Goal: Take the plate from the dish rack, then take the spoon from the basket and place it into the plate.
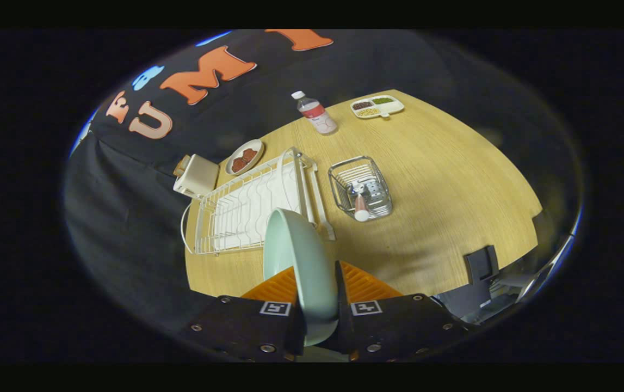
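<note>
Gripper [320,305] jaws clamped on pale green plate [295,256], held on edge above counter [442,190]; spoon [359,204] lay in wire basket [339,188] beside white dish rack [252,207].

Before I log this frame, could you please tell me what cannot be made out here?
- Plate: its lower edge is hidden between the tongs, gripper view.
- Spoon in the basket: bowl end too small to make out.
- Dish rack: near corner hidden behind the plate.

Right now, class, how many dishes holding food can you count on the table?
2. A round plate of brown food sits beside the toaster, behind the dish rack; a divided tray lies at the far edge near the bottle. The jaws grip an empty plate.
</note>
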### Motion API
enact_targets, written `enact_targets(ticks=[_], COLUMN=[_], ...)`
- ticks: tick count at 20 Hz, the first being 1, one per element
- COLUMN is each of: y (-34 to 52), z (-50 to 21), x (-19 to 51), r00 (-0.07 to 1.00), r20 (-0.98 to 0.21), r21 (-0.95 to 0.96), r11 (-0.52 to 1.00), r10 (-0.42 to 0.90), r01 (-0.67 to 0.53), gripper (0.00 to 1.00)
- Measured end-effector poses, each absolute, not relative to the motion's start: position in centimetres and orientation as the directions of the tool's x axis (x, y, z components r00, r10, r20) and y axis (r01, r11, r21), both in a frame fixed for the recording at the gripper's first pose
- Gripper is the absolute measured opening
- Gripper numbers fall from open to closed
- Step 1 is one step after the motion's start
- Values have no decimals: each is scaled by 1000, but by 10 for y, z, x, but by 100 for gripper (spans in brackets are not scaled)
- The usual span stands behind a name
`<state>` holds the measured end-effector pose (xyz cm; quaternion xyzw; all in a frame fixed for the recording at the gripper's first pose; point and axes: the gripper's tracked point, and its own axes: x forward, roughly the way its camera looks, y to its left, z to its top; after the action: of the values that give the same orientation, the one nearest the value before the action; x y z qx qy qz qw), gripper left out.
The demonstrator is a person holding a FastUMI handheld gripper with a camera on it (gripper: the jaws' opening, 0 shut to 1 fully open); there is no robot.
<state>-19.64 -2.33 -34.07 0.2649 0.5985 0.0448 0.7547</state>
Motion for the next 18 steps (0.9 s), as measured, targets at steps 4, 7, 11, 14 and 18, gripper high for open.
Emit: enact_targets(ticks=[4, 7, 11, 14, 18], y=[-13, -2, 13, 16, 31], z=[-367, -389, -406, -422, -435], x=[-216, -226, -236, -236, -235], r00=[271, 273, 285, 280, 282], r20=[-850, -828, -798, -804, -804], r21=[518, 558, 603, 594, 594], r11=[808, 768, 721, 723, 722], r10=[451, 490, 532, 525, 523], r01=[281, 315, 342, 351, 355], gripper=[26, 26, 26, 26, 26])
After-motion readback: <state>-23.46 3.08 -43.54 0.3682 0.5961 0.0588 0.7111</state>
